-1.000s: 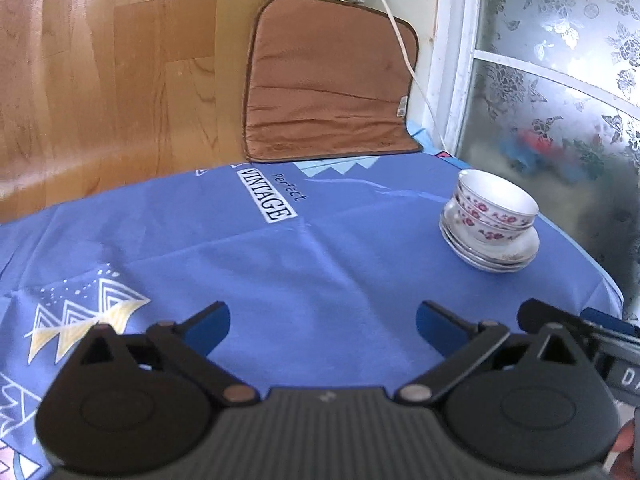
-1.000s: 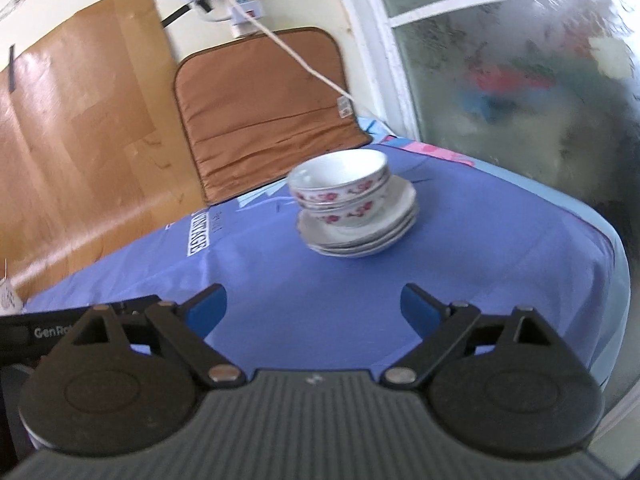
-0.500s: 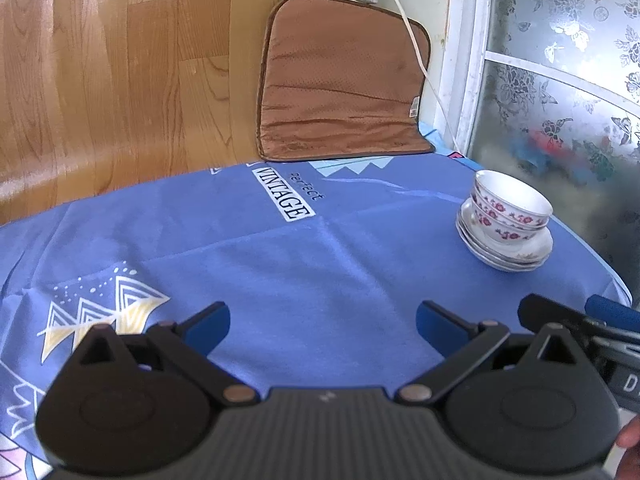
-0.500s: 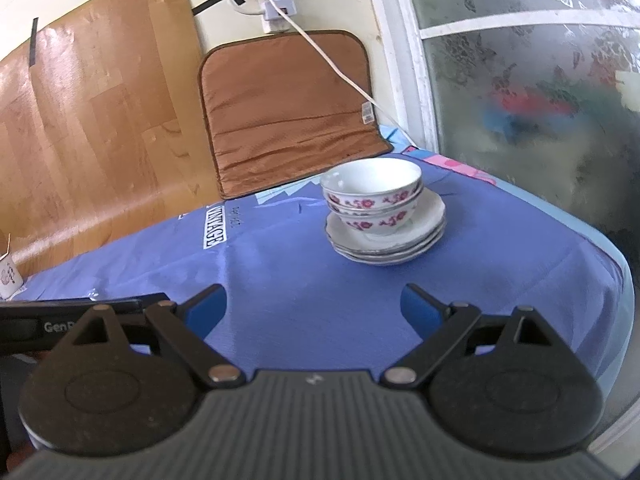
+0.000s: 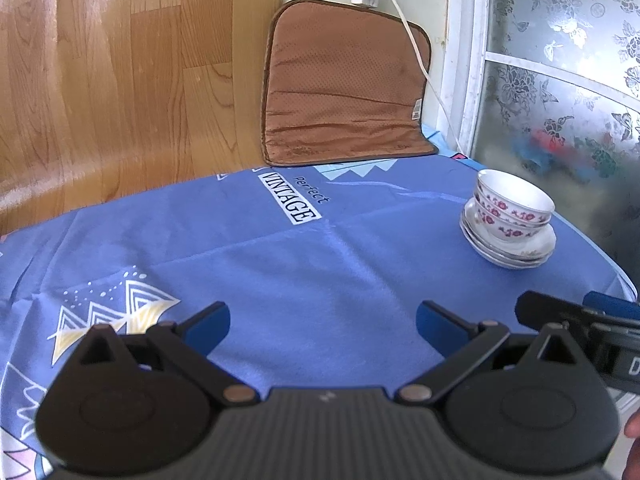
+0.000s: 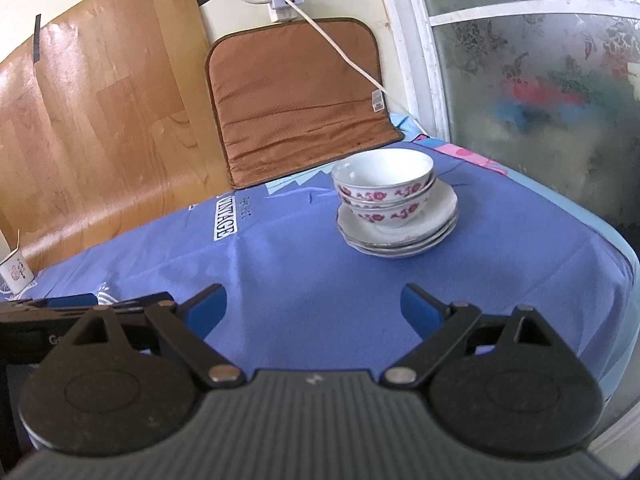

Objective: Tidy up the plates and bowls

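Two bowls [image 6: 383, 176] sat nested one inside the other, and under them lay a stack of plates [image 6: 400, 236]; I counted three rims, though the edges ran close together. One brown cushion [image 6: 296, 96] leaned on the wall. One small paper cup [image 6: 15, 272] stood at the desk's [image 6: 304, 272] far left. Two tools were out, each with two blue-tipped fingers [image 5: 208, 326].

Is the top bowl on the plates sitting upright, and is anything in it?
Upright and empty: the top bowl nests mouth-up in the lower bowl on the plates, showing a bare white inside.
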Action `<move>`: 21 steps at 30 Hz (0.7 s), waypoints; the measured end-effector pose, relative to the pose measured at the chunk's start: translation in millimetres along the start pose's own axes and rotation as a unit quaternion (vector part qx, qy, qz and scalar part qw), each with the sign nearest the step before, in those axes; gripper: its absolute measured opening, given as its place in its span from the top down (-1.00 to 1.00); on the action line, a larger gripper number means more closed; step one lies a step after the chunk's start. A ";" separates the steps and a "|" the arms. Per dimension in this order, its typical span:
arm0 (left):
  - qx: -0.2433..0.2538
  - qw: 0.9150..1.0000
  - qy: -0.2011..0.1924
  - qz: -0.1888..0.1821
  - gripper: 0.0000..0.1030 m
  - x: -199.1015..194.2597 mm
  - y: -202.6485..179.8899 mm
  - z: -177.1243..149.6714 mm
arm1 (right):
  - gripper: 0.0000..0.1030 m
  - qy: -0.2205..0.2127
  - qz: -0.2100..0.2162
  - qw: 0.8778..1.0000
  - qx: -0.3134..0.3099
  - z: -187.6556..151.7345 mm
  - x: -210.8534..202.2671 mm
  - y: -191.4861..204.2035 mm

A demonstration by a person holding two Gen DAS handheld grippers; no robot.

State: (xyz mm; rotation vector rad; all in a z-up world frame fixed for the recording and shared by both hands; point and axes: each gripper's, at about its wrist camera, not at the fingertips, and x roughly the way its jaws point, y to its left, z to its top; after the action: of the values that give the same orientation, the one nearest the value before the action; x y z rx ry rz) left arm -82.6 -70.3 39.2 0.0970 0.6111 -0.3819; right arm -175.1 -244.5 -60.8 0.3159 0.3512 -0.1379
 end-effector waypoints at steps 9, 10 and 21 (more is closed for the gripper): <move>-0.004 1.000 -0.003 0.003 -1.00 -2.7 3.1 -0.7 | -0.86 -0.001 0.003 1.000 -0.004 2.6 -2.1 0.1; -0.005 1.000 -0.004 0.003 -1.00 -3.0 3.3 -0.6 | -0.86 -0.002 0.003 1.000 -0.004 2.6 -2.1 -0.1; -0.004 1.000 0.000 0.009 -1.00 -3.3 3.2 -1.0 | -0.86 -0.003 0.004 1.000 -0.005 2.0 -2.3 1.2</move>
State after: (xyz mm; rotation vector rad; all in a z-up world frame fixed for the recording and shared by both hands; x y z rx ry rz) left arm -84.4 -66.1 40.3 0.0956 0.6111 -0.3622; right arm -176.4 -243.9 -57.8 0.3062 0.3447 -0.1294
